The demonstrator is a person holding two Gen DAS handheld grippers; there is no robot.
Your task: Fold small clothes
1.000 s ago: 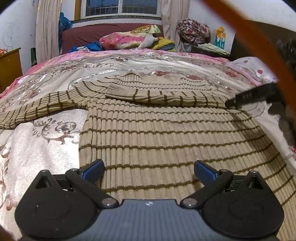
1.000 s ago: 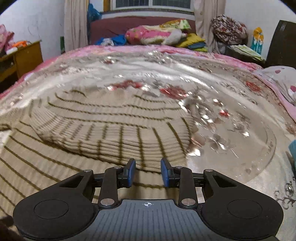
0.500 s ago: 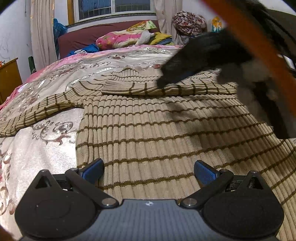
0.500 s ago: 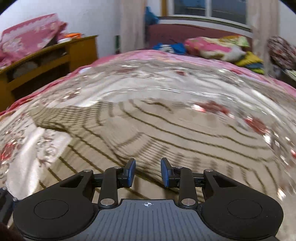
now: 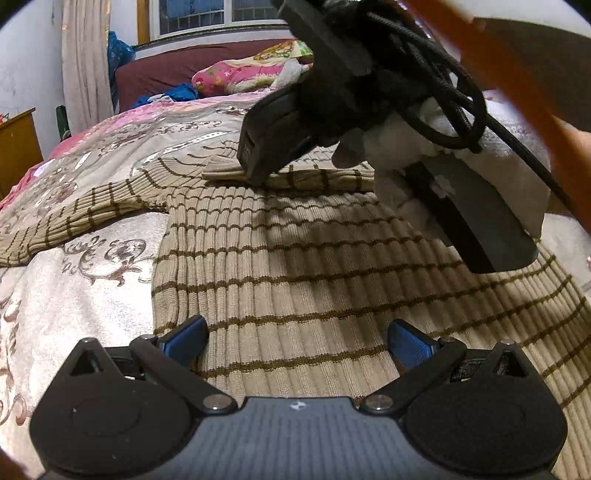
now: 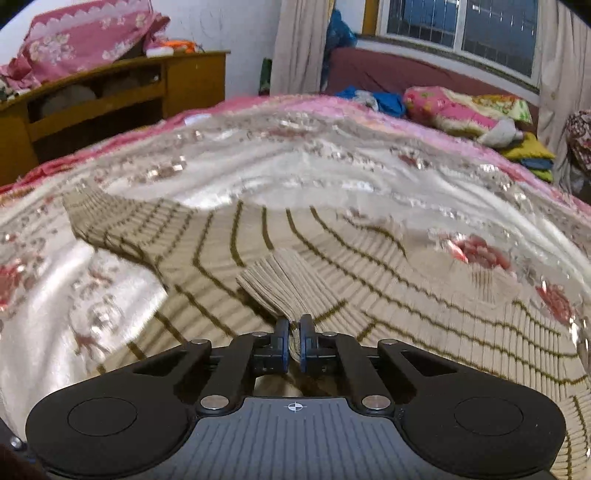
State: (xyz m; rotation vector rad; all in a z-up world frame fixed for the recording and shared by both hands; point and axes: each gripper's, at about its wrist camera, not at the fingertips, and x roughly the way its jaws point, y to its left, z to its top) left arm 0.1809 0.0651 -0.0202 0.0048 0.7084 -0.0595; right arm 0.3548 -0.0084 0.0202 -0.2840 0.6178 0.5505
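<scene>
Right wrist view, right gripper pinching sweater cuff

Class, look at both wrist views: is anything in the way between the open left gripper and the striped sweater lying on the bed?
Nothing visible is. The left gripper hangs open right over the sweater, with only bare knit between its fingers. The right gripper, shut on the folded sleeve cuff, is farther up, not in between.

Bed covered with a floral bedspread, pink at its edges. Wooden cabinet at left, pink cloth heaped on top. Barred window behind, curtains alongside. Colourful pillows against a maroon headboard.
</scene>
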